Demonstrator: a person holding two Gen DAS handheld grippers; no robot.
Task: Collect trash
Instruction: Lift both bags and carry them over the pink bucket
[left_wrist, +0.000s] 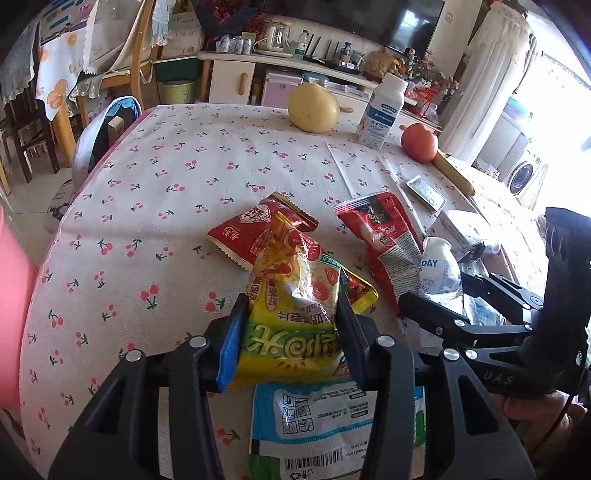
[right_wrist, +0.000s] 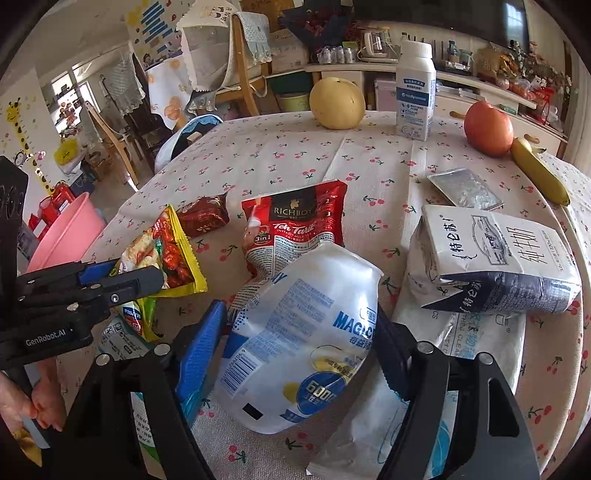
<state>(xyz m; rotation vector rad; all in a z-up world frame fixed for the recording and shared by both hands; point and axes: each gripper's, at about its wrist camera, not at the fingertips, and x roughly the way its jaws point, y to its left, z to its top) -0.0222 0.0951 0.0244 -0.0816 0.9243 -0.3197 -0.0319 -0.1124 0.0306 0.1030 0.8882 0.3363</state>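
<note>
Yellow snack wrapper: pinched between the pads of the left gripper, its lower edge lifted off the cherry-print table. White pouch: clamped between the right gripper fingers. Beyond both grippers lay a red tea sachet; right of the right gripper, a crushed milk carton.

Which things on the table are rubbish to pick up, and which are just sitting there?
Rubbish:
yellow snack bag in the left gripper
white pouch between the right gripper fingers
red tea packet
crushed milk carton
silver wrapper

Just sitting there:
pear
tomato
banana
upright bottle
</note>
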